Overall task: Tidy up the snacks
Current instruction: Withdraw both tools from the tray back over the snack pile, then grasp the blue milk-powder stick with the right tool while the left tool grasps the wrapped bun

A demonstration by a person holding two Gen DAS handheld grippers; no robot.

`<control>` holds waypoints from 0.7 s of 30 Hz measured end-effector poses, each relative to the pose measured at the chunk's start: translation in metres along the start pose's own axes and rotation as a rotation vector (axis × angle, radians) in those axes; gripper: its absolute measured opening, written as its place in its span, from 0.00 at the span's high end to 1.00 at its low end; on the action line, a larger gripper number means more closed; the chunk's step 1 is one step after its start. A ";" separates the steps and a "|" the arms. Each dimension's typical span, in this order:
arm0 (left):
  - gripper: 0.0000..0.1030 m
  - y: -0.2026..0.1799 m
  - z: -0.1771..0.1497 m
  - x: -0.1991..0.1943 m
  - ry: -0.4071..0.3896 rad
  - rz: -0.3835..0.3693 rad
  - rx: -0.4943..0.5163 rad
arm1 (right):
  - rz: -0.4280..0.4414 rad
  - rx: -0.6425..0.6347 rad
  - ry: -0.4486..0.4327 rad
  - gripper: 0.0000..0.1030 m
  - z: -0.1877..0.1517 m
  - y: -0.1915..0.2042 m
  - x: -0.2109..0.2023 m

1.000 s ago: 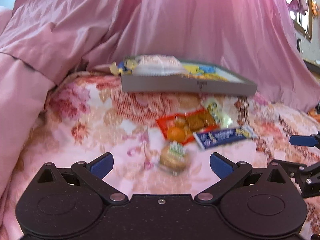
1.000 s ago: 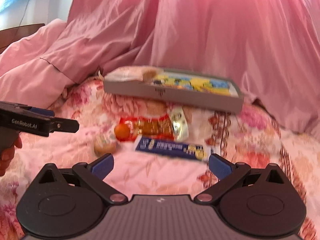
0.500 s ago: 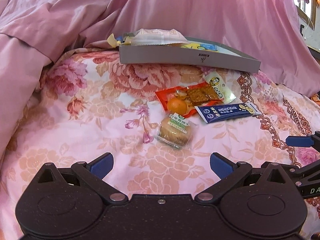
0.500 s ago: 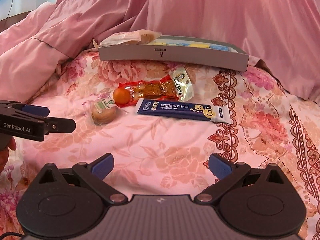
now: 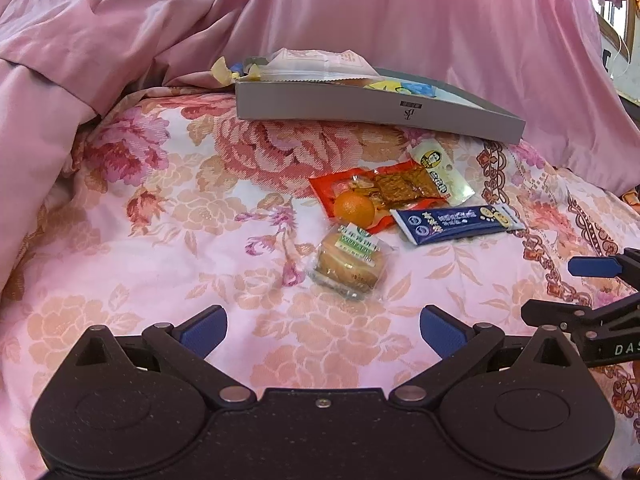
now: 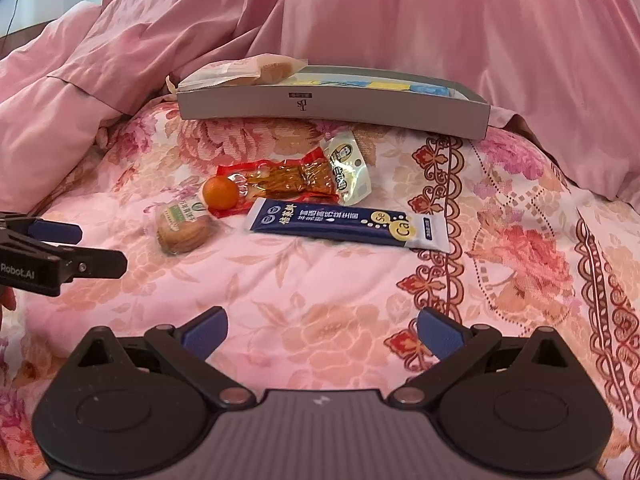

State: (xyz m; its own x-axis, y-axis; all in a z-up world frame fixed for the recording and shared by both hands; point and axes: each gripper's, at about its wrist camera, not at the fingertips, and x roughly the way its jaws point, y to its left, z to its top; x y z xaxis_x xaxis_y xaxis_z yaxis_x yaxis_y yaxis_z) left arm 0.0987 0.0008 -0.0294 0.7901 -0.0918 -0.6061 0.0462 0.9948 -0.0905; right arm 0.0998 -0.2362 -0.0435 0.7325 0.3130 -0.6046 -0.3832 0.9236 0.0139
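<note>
Before both tools (image 5: 323,326), loose snacks (image 5: 347,264)

On the floral bed lie a wrapped bun (image 5: 347,261), an orange (image 5: 354,209) resting on a red packet (image 5: 380,192), a pale sachet (image 5: 440,171) and a blue stick (image 5: 456,223). Behind, a grey box (image 5: 376,110) holds more packets.

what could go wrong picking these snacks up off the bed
1. The small orange sits on the edge of the red snack pack; pulling that pack may send it rolling across the soft quilt.
2. The blue sachet lies flat, so open fingers may pinch quilt fabric along with it.
3. The grey box already has a packet overhanging its near-left corner; adding more could tip it out.
</note>
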 end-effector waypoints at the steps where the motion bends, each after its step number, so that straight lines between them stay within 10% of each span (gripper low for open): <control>1: 0.01 -0.001 0.002 0.002 0.000 -0.005 0.000 | -0.002 -0.007 0.001 0.00 0.002 -0.002 0.002; 21: 0.01 0.011 0.029 0.036 -0.082 -0.153 0.125 | 0.136 -0.234 0.098 0.00 0.085 -0.030 0.088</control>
State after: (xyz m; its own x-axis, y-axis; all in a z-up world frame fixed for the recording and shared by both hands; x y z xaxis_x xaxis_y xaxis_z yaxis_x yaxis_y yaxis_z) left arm 0.1456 0.0100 -0.0293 0.8148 -0.2430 -0.5263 0.2403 0.9678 -0.0747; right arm 0.2235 -0.2174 -0.0297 0.6116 0.3972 -0.6842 -0.6022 0.7946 -0.0770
